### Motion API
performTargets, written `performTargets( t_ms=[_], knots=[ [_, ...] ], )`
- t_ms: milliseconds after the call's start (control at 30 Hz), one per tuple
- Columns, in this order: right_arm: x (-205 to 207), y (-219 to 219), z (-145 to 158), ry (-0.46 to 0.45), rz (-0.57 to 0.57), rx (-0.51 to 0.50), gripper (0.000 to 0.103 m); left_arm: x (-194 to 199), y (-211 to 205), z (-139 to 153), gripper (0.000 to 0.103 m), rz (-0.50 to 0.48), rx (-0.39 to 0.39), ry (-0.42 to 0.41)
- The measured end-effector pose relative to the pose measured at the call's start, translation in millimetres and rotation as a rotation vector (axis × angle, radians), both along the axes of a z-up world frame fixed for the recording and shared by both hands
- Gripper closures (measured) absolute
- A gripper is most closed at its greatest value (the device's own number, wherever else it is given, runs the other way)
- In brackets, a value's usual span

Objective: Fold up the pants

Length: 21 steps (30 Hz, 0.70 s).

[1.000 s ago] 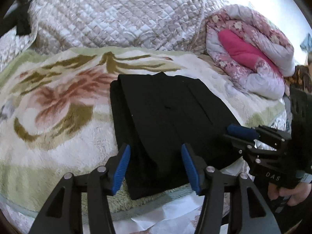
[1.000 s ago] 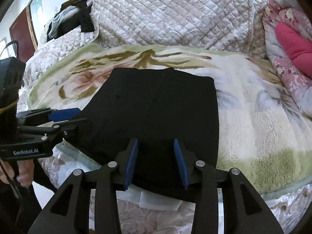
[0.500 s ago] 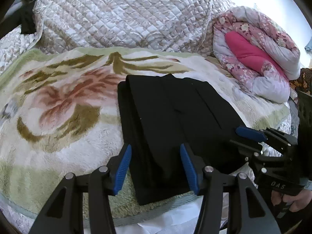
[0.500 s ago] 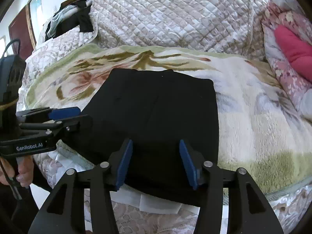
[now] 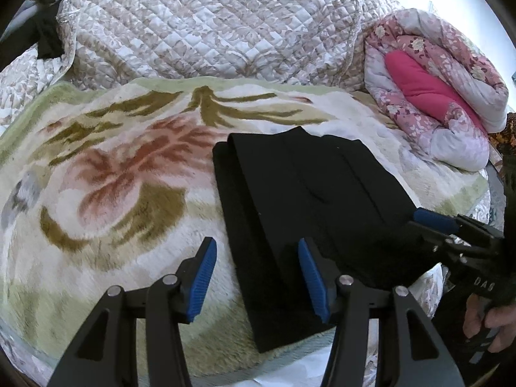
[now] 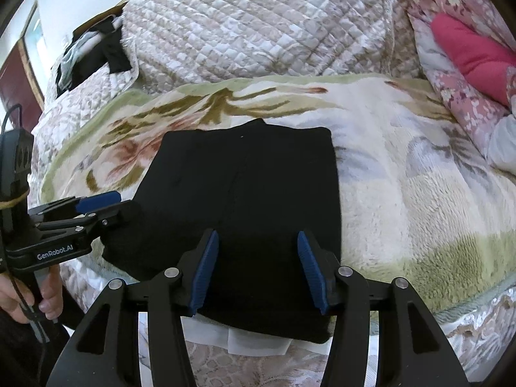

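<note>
1. Left wrist view: black pants (image 5: 309, 213) folded on the bed's floral blanket (image 5: 106, 193), centre frame, long axis running lower left to upper right.
2. Left claw (image 5: 256, 277) released, straddling the left edge.
3. Right claw (image 6: 256, 272) just spread, empty above the near hem; nearer of the two.

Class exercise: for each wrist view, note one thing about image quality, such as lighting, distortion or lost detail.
Left wrist view: daylight blows out the top right corner to white; fisheye bends the quilted beige bedspread.
Right wrist view: the folded black pants read as a near featureless dark mass; dark vignette rings the corners.
</note>
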State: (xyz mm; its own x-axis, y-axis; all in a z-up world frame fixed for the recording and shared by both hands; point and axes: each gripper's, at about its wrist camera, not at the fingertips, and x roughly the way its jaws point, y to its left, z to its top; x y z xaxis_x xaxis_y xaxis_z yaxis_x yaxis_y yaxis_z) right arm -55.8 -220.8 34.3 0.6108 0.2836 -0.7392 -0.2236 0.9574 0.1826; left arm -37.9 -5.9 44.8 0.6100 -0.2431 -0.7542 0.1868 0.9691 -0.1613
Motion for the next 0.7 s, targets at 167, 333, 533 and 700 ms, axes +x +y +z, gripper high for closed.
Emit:
performTargets(
  t_ms=[167, 333, 533, 700],
  knots=[
    [15.3, -12.7, 12.4, 0.029, -0.037, 0.002, 0.051, 14.8, 1.7, 8.1, 0.047, -0.032, 0.044, 0.001],
    [32.6, -31.6, 14.3, 0.085, -0.103, 0.092, 0.051, 34.1, 8.2, 15.6, 0.047, -0.056, -0.017, 0.024],
    [34.2, -37.1, -2.6, 0.127, -0.125, 0.15, 0.051, 32.7, 8.4, 1.1, 0.047, -0.092, -0.212, 0.107],
    [33.2, -41.4, -4.1, 0.118, -0.127, 0.184, 0.051, 21.8, 6.1, -7.3, 0.048, -0.094, -0.229, 0.127]
  ],
)
